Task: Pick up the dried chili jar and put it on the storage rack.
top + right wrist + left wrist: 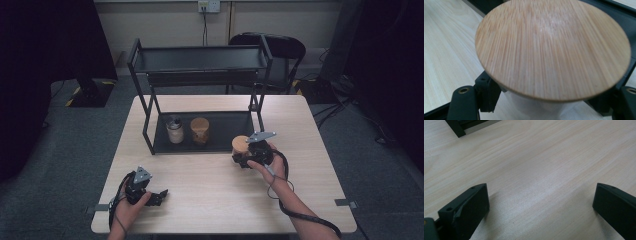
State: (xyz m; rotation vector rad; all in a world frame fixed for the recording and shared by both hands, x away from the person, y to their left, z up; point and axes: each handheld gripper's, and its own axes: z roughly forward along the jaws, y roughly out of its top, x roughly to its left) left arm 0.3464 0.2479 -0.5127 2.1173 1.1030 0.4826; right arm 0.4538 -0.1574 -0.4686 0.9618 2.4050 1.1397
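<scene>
My right gripper is shut on a jar with a round bamboo lid, held just in front of the black shelf rack's lower tray. In the right gripper view the bamboo lid looms large, with the jar's pale body clamped between the two black jaws. On the tray stand a metal-capped jar and an amber jar with a wooden lid. My left gripper rests low at the table's front left, open; its jaws stand wide apart over bare wood, the fingertips holding nothing.
The black two-level rack stands at the back of the light wood table. A dark chair sits behind it. Cables trail from both grippers. The rack's corner shows in the left gripper view.
</scene>
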